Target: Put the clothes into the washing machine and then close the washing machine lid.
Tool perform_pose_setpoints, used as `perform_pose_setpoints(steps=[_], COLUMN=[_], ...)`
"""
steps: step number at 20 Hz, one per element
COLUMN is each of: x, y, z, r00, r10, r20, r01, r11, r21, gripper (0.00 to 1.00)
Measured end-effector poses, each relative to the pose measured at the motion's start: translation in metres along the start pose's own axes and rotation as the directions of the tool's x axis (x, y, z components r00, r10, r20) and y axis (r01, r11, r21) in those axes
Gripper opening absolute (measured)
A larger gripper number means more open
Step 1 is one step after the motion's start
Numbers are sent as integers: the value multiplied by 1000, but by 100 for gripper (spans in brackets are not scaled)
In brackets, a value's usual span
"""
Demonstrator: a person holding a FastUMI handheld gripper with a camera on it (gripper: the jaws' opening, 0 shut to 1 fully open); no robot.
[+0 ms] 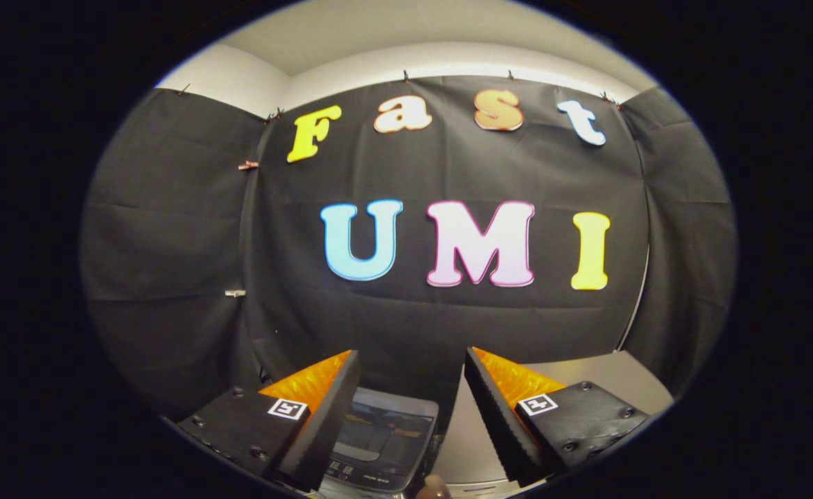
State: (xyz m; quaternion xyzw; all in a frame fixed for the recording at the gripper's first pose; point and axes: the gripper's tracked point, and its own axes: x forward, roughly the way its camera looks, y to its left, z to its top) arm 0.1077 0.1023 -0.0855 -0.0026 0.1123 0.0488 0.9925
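My gripper (412,364) is held high and stands open, with nothing between its two fingers. Low down in the gap between the fingers I see the washing machine (382,443) from above, with a dark, glassy top panel and a control strip at its near edge. I cannot tell whether its lid is up or down. A small part of something rounded (434,487) shows just below the machine, too little to identify.
The booth's black cloth wall (448,319) hangs straight ahead, beyond the fingers. A pale flat surface (586,374) lies to the right of the machine, behind the right finger.
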Motion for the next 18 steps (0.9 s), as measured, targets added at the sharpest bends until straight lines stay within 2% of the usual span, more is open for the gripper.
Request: perform_pose_setpoints(steps=[7, 13, 18], x=[-70, -104, -121], y=[-47, -80, -93], z=[32, 48, 55], r00=[993, 982, 977], r10=[-65, -117, -121], r20=[101, 149, 176], r01=[65, 119, 123], r11=[998, 993, 992], r21=[3, -3, -4], gripper=[98, 98, 98])
